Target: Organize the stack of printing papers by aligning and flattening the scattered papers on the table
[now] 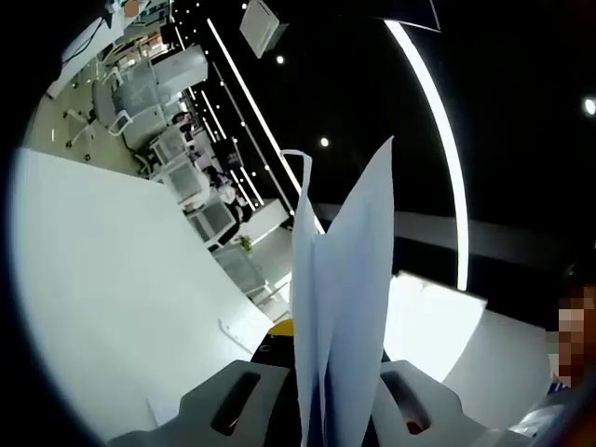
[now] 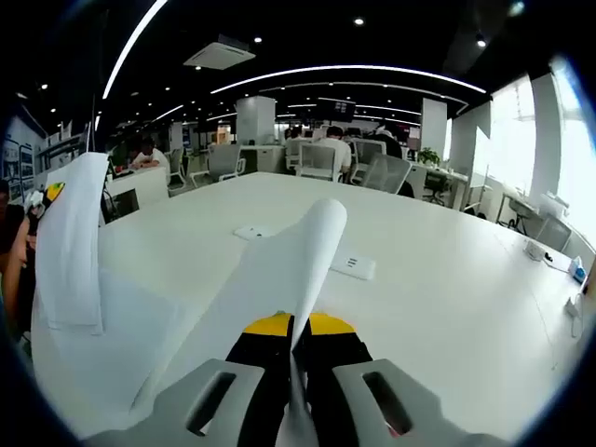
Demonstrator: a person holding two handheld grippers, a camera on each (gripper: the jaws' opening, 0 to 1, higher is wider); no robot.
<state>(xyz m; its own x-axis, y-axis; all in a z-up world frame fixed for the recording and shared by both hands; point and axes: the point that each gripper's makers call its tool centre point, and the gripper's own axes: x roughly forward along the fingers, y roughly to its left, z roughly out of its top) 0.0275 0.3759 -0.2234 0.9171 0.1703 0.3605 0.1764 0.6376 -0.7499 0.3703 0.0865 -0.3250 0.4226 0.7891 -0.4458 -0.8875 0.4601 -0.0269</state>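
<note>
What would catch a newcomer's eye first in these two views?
In the left gripper view, a sheaf of white papers stands upright, pinched in the left gripper, against the dark ceiling. In the right gripper view, the right gripper grips the papers, which curl up at the left above the white table.

One table (image 2: 447, 279), two hand-held grippers (image 1: 321, 410) (image 2: 296, 391), and several sheets of paper (image 1: 345, 307), number unclear.
</note>
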